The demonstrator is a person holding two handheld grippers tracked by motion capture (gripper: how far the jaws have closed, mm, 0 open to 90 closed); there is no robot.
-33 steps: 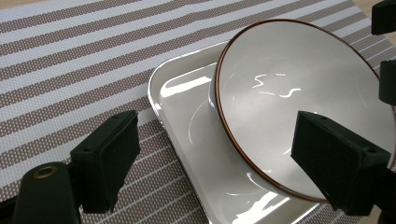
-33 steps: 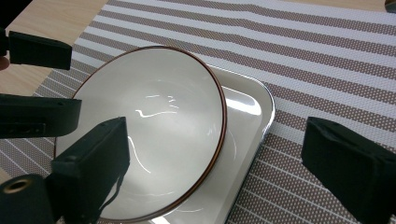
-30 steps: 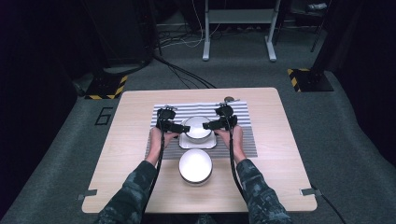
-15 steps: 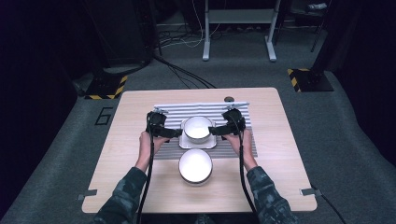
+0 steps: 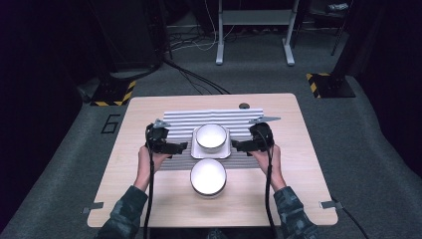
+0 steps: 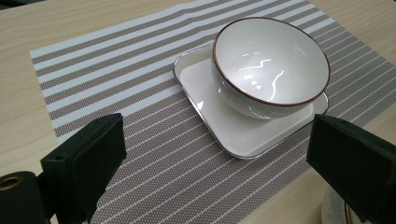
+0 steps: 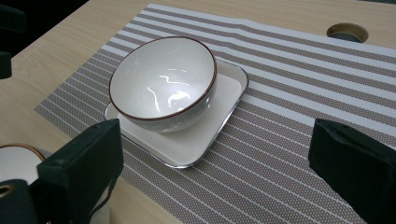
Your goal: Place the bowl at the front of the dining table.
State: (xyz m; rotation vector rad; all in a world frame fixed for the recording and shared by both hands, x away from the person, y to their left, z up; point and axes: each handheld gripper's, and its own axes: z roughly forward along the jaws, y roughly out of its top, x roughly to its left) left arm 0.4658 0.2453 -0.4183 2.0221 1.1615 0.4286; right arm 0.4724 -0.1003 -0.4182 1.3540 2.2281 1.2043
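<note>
Pale wood forms the table (image 5: 298, 164), which stands on grey carpet in a dark room; a metal stand (image 5: 254, 20) and black cables (image 5: 194, 74) lie beyond its far edge, and yellow-and-black striped blocks (image 5: 112, 93) sit on the floor at either far corner. A striped placemat (image 5: 209, 117) covers the table's middle, stripes running left to right. On it rests a square white tray (image 5: 210, 149), one corner towards the left gripper (image 5: 181, 147). A white bowl (image 5: 211, 137) with a thin brown rim stands upright on the tray, mouth up; being round, it has no long axis. A second bowl (image 5: 208, 176) sits just nearer, off the mat. Both grippers flank the tray without touching it, jaws wide apart and empty; the left one's have just been opening. The right gripper (image 5: 239, 146) points inward at the tray.
</note>
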